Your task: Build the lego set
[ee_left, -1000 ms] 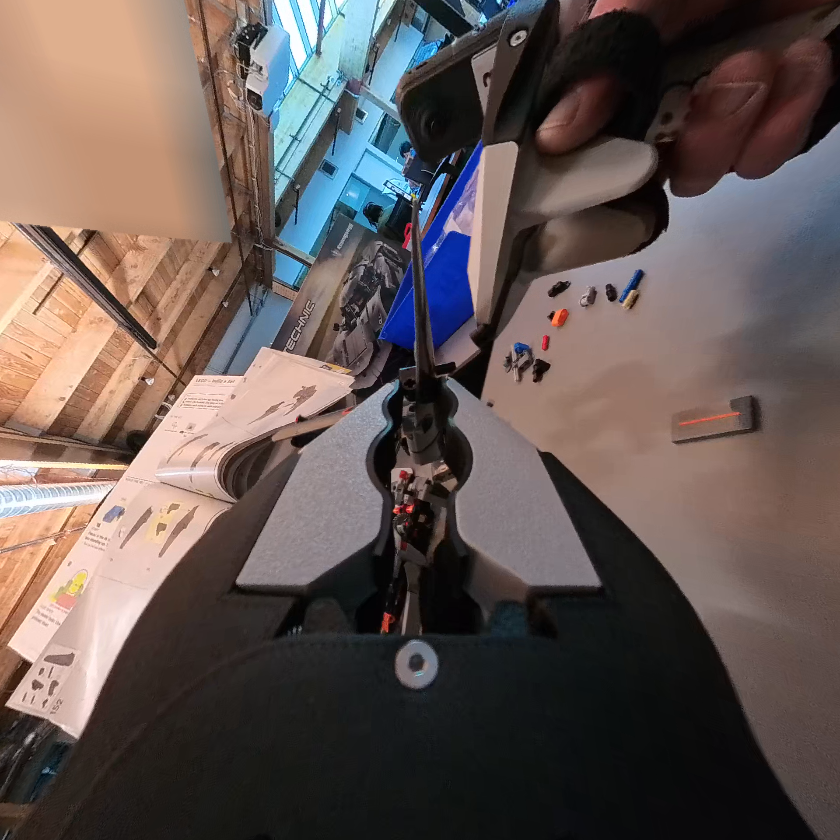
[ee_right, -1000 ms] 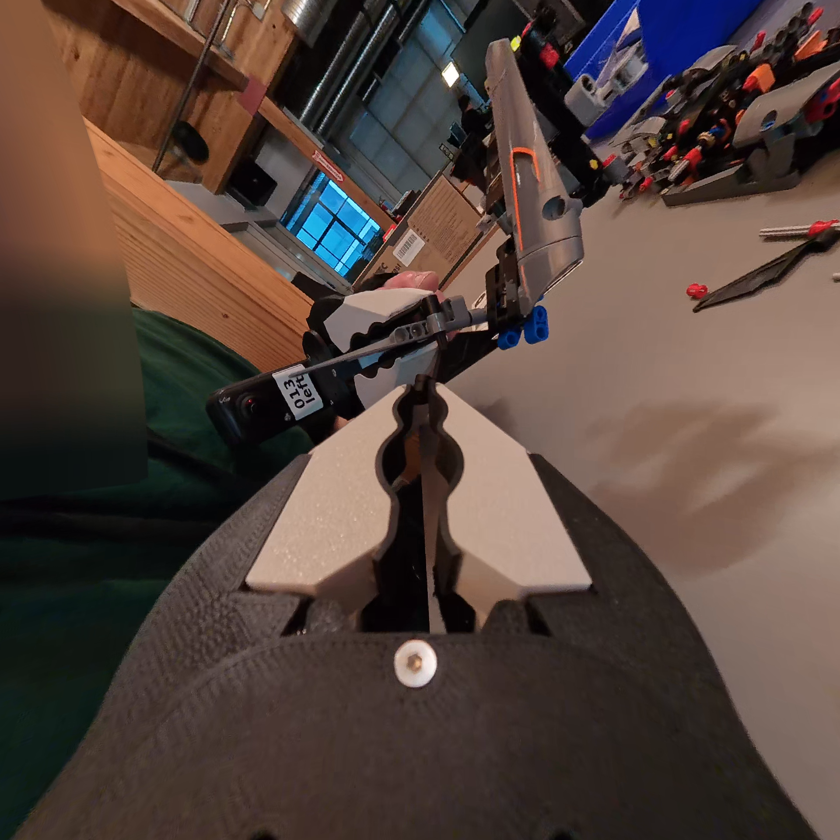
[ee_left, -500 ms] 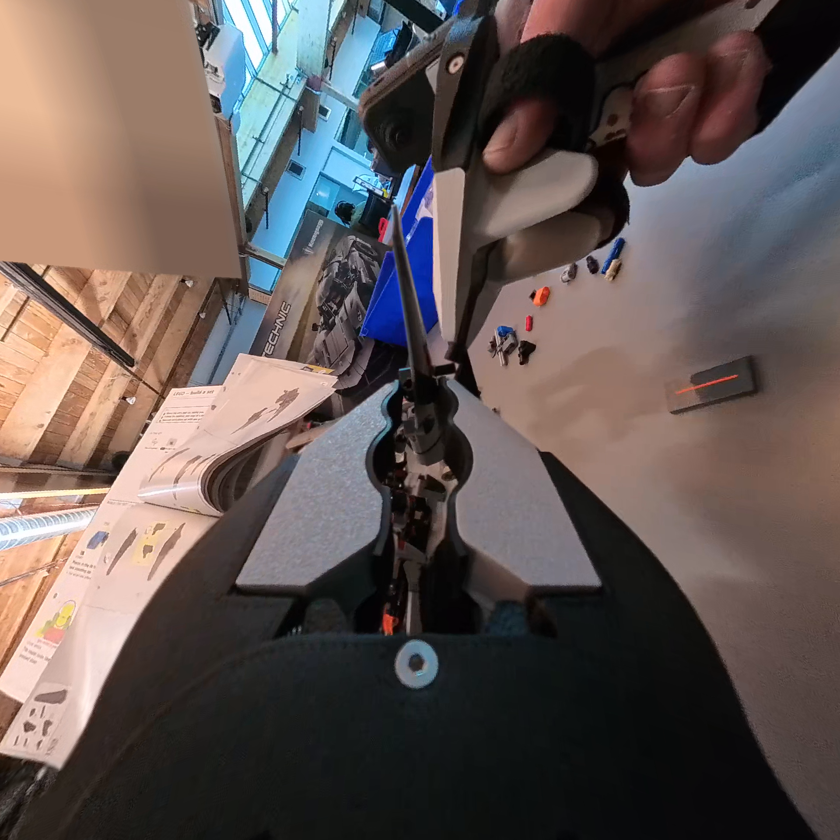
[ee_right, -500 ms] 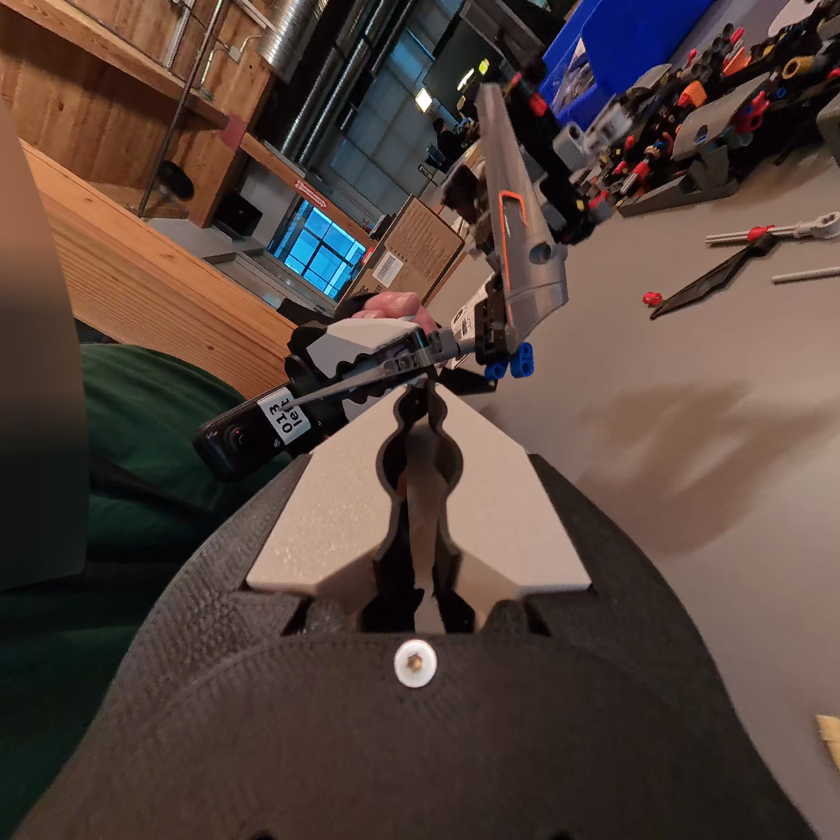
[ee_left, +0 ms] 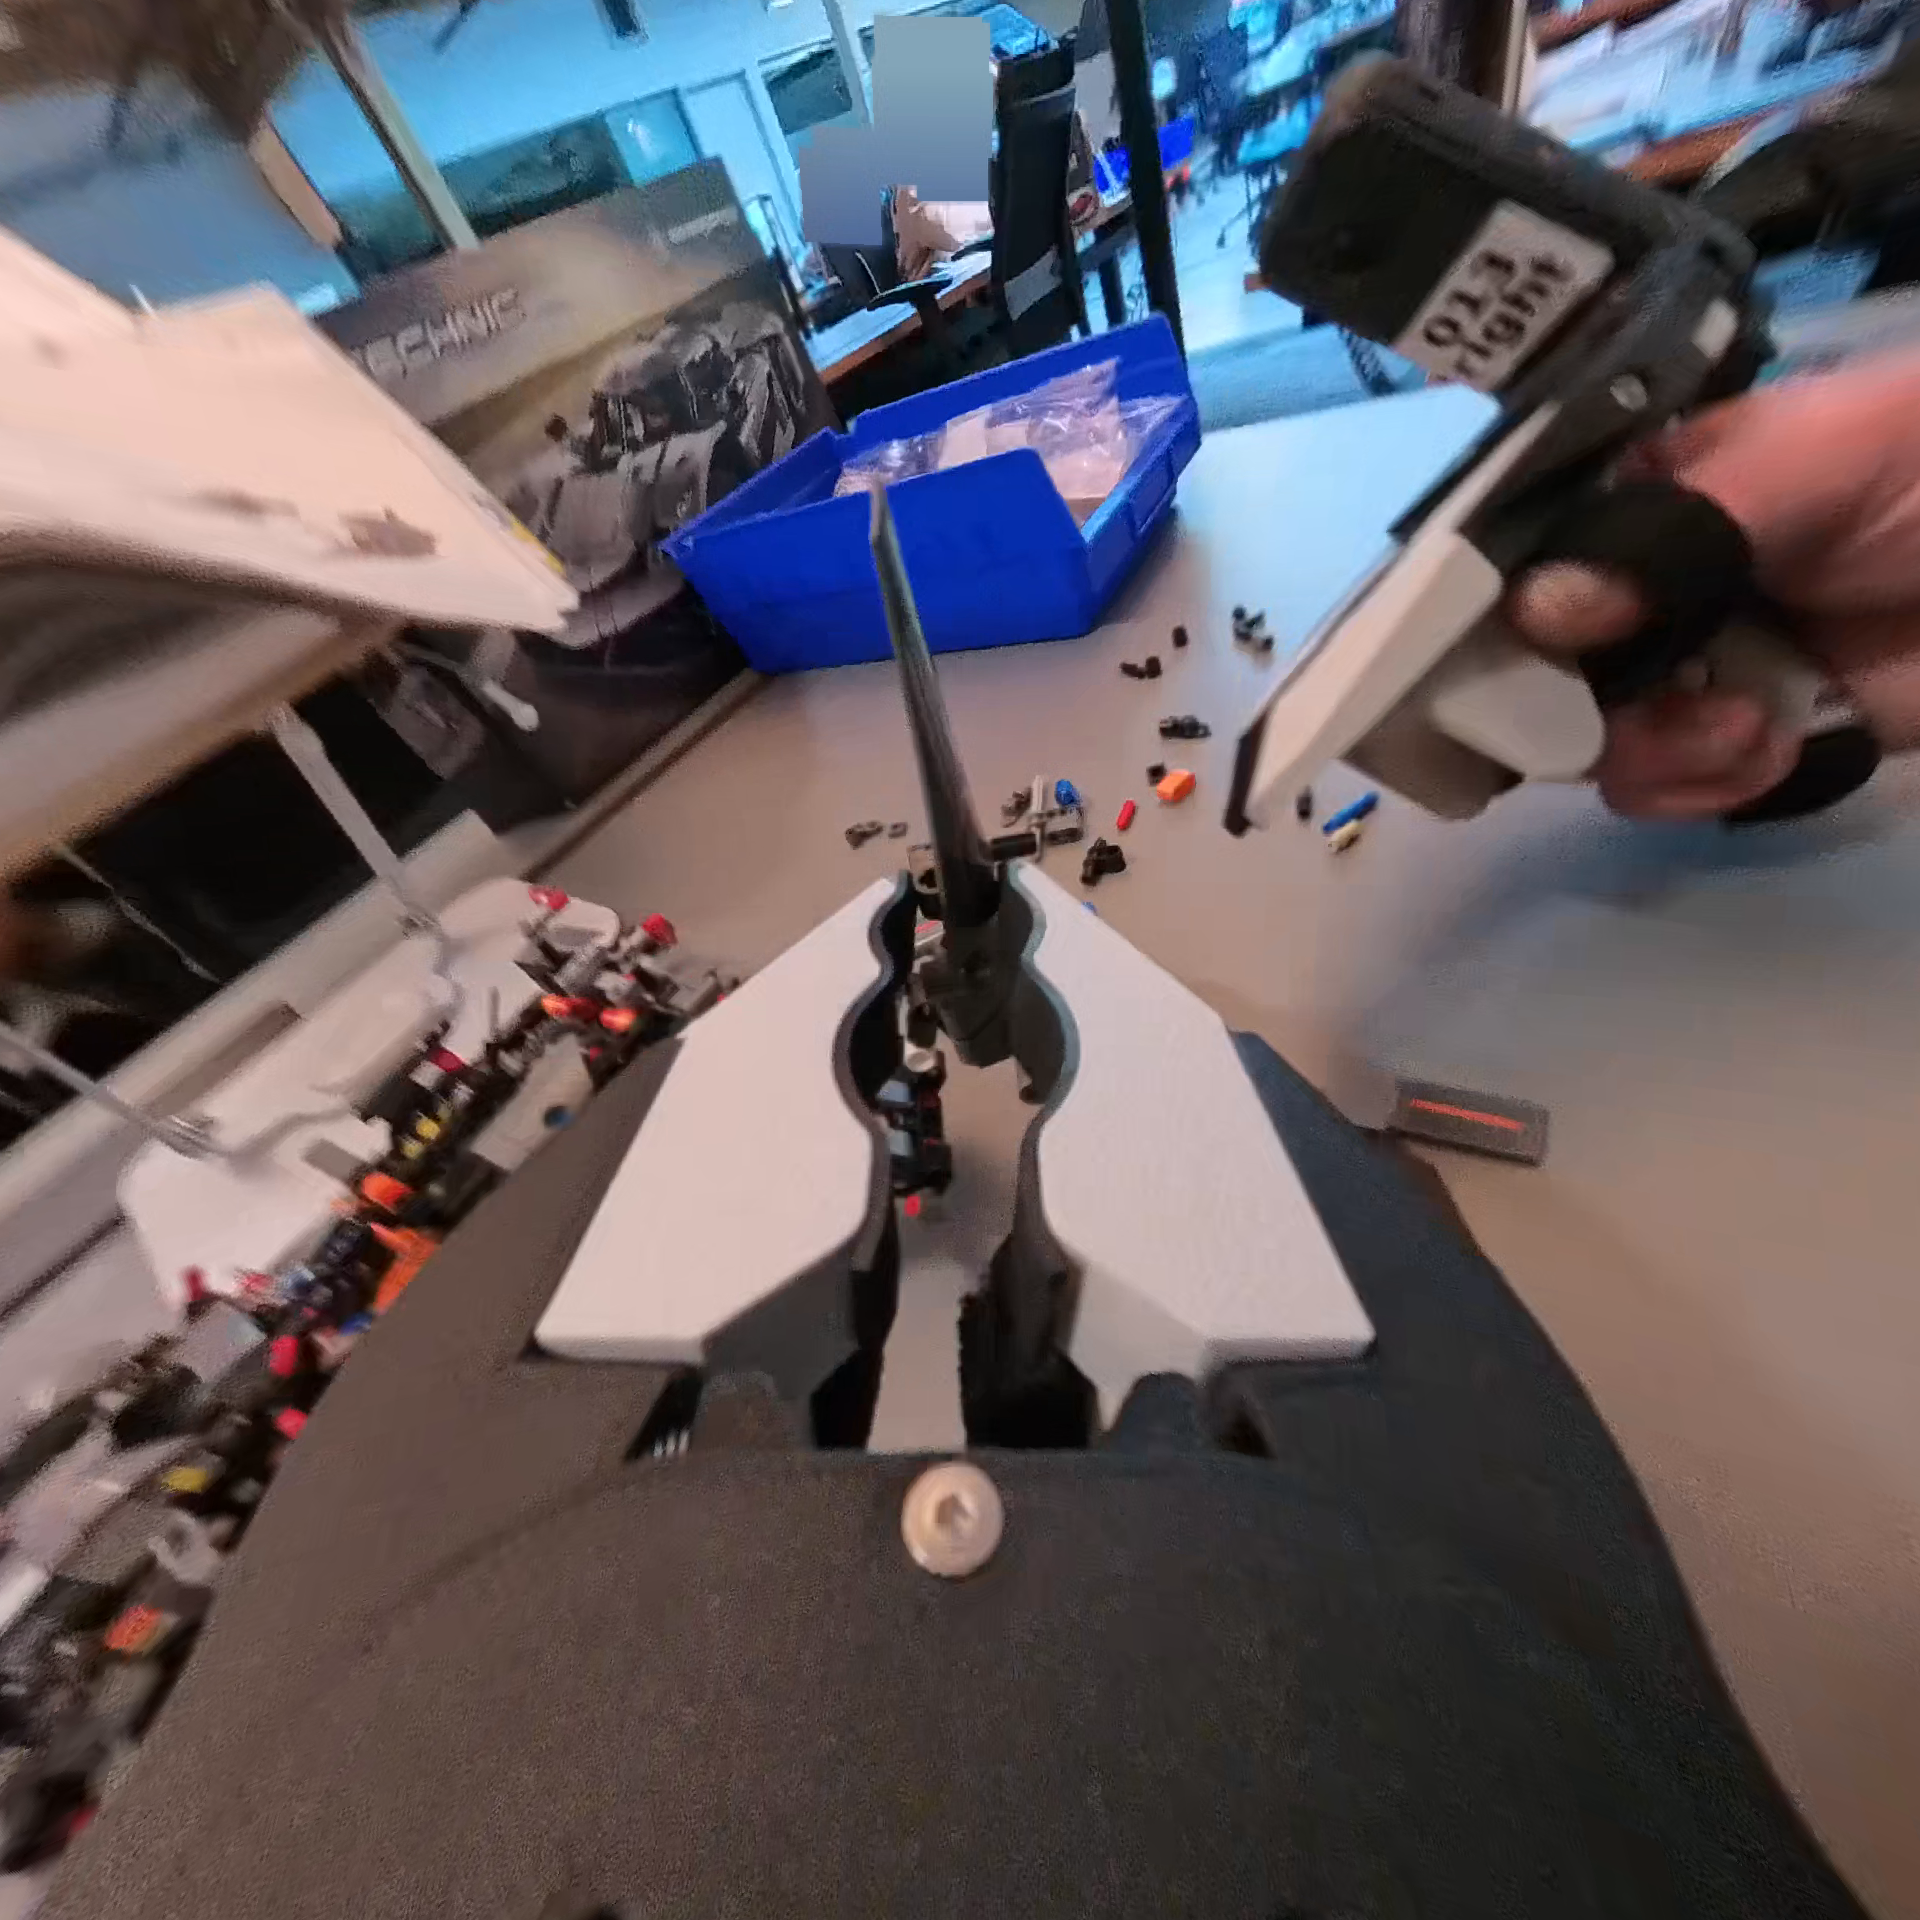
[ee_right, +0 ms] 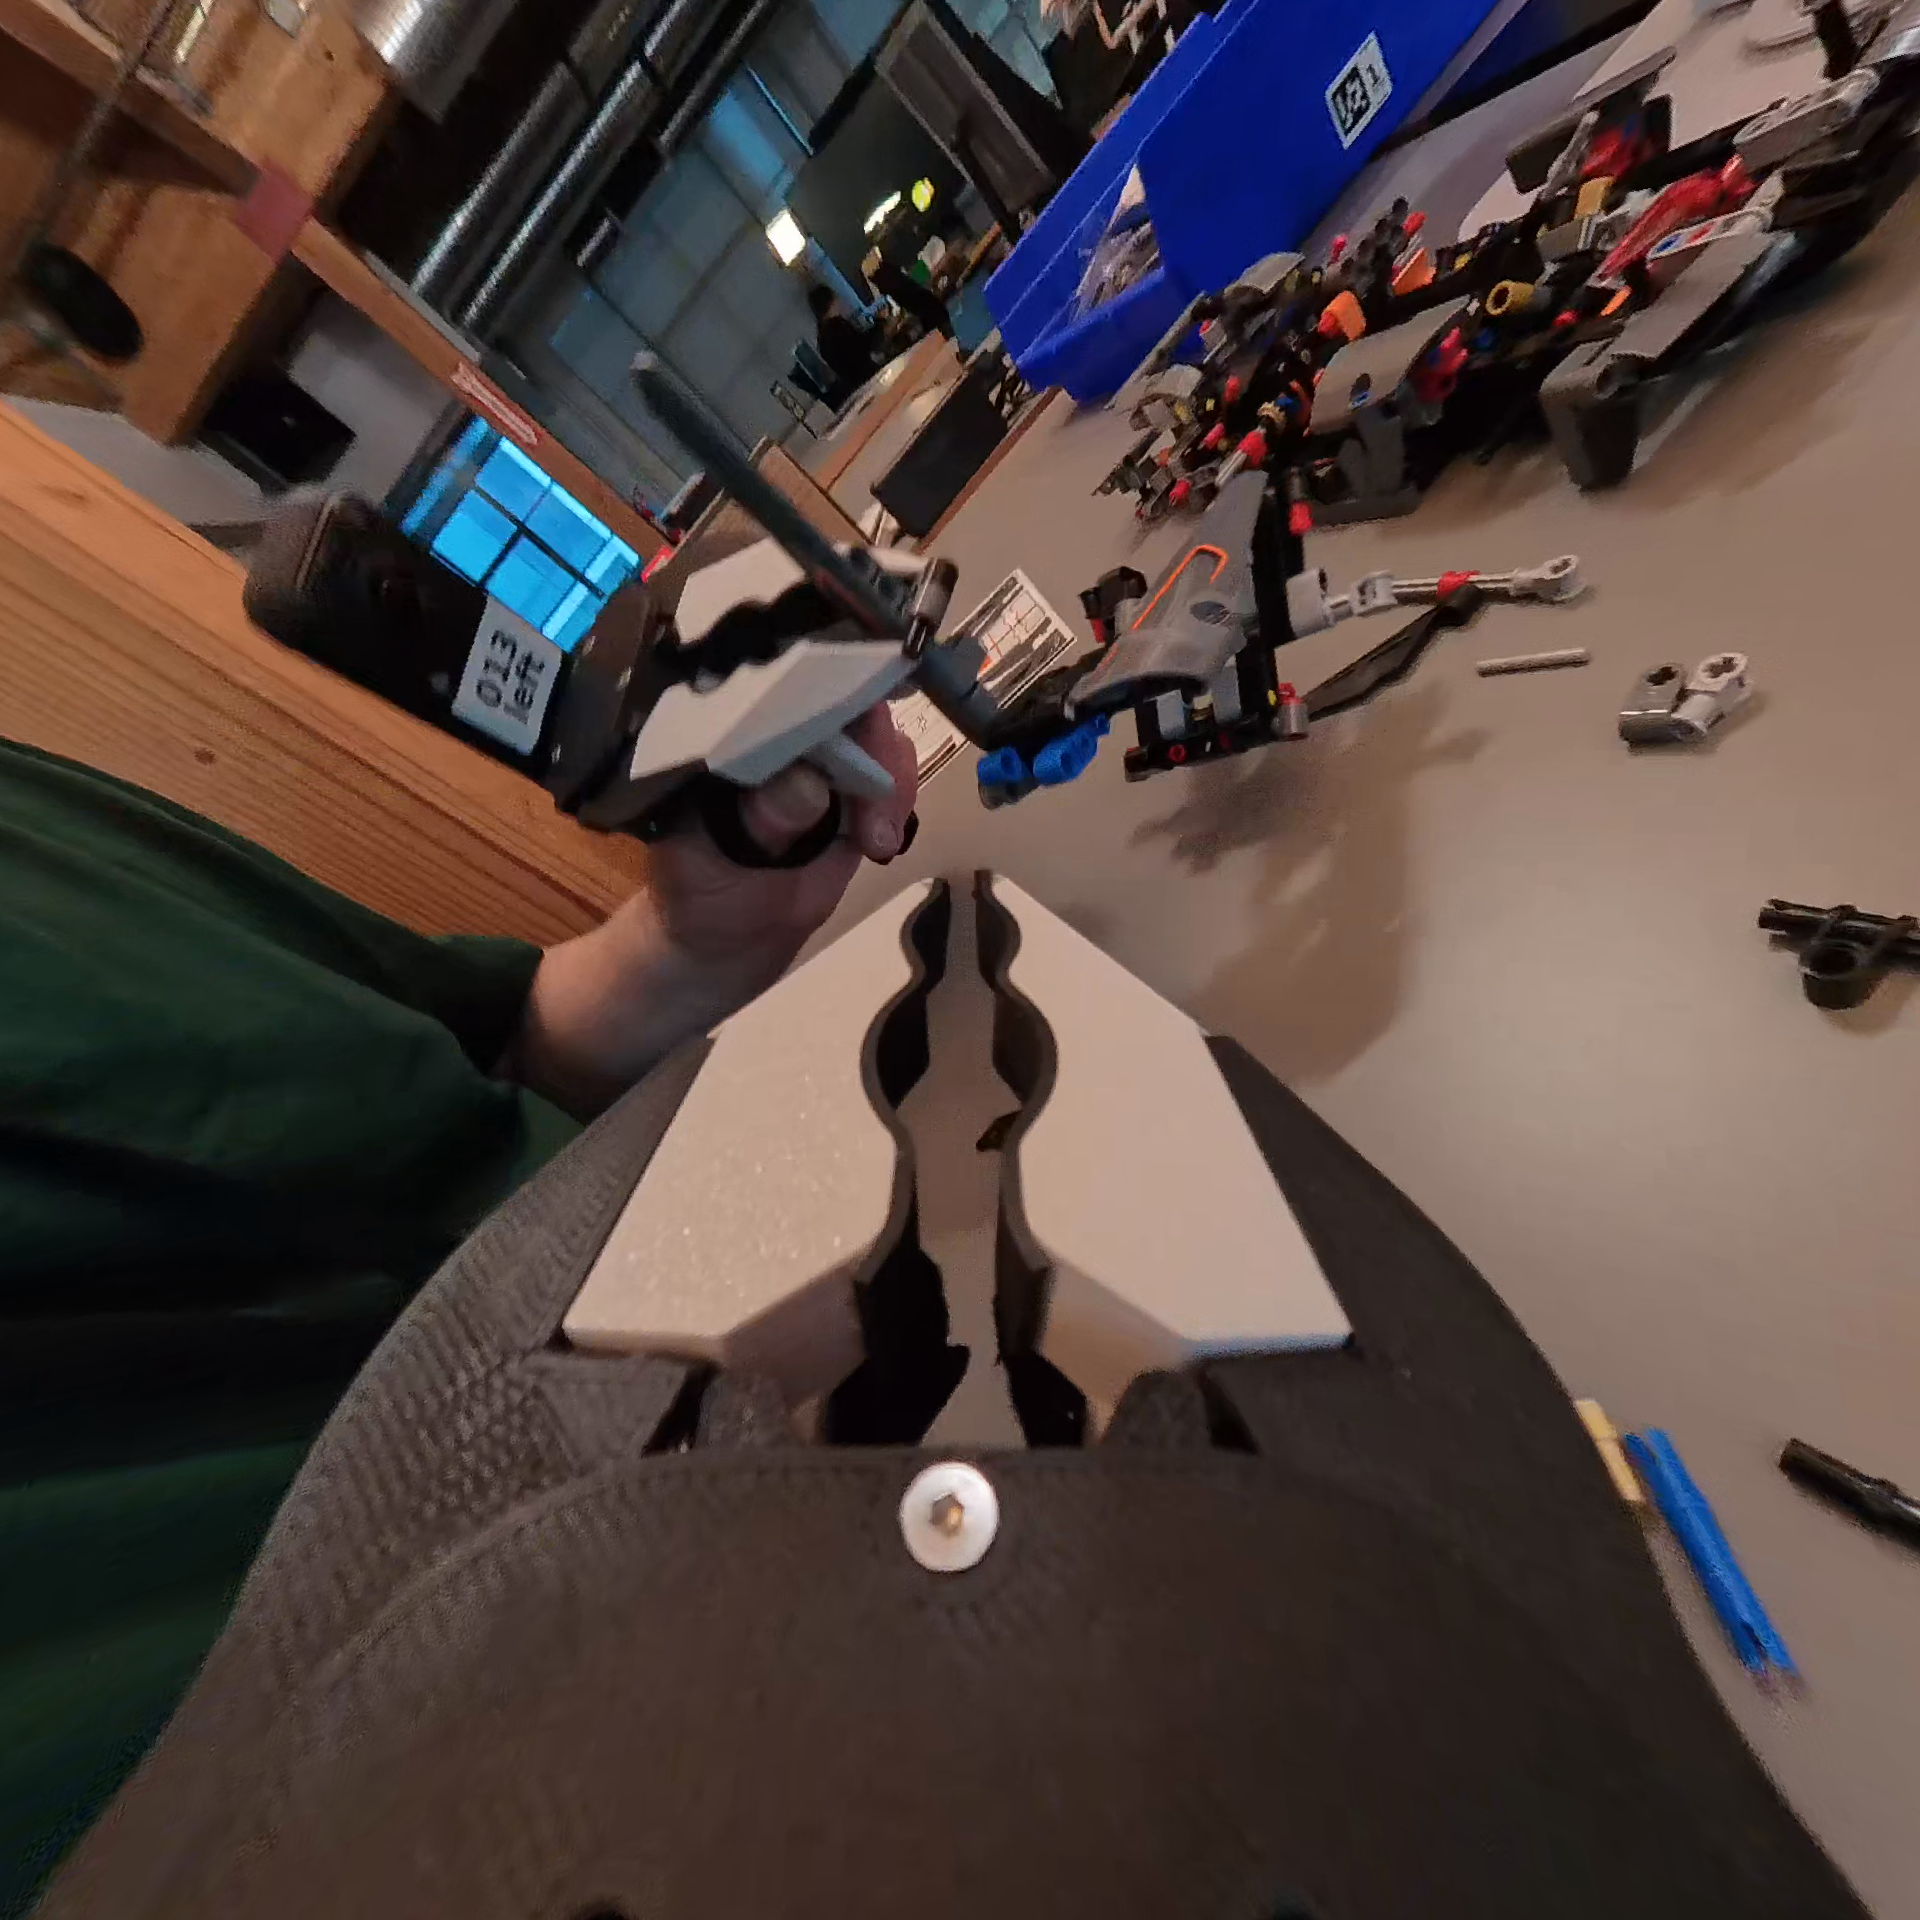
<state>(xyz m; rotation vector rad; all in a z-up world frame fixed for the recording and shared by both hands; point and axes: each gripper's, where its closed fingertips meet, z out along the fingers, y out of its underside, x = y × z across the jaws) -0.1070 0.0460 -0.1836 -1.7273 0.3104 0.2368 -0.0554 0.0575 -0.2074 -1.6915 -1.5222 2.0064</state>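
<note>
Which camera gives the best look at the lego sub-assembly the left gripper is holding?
The right wrist view: it shows the sub-assembly side-on, with its grey panel, blue pins and black spike, held above the table. The left wrist view sees it end-on between the left gripper jaws, mostly the spike.

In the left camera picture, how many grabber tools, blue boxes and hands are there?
Two-finger grippers: 2, the left gripper and the right gripper
Blue plastic bin: 1
Person's hand: 1
Total: 4

Left hand-held gripper [ee_left: 956, 935] clamps a lego sub-assembly [ee_left: 940, 831] above the table [ee_left: 1558, 1039].
</note>
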